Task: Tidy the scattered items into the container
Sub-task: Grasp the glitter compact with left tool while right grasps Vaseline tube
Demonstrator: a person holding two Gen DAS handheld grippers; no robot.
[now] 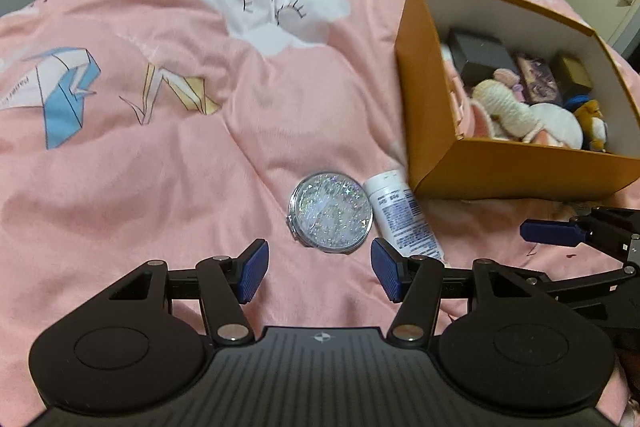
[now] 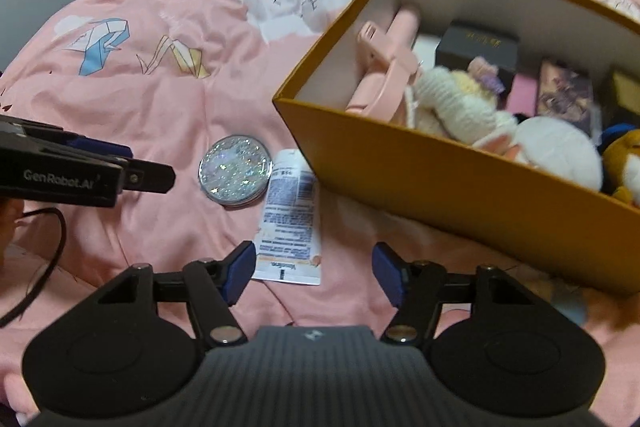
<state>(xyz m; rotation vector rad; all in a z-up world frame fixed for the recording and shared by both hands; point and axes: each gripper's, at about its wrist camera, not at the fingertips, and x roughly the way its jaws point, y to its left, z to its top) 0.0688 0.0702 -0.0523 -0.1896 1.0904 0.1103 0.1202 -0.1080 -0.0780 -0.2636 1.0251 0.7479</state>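
Two loose things lie on the pink printed quilt: a round glitter-covered compact mirror and a white squeeze tube with a printed label, touching side by side just beside the near corner of the orange cardboard box with white inner walls. The right wrist view shows what the left does not: the tube's flat crimped end and a pink clip-on holder leaning inside the box, beside a cream knitted toy and small dark boxes. The left view catches only the tube's upper half. The left gripper stands with jaws wide and empty, the mirror just ahead of the gap, the tube by its right pad. The right gripper is also spread wide with nothing pressed (its left pad sits beside the tube's crimped end), the tube reaching ahead towards the box.
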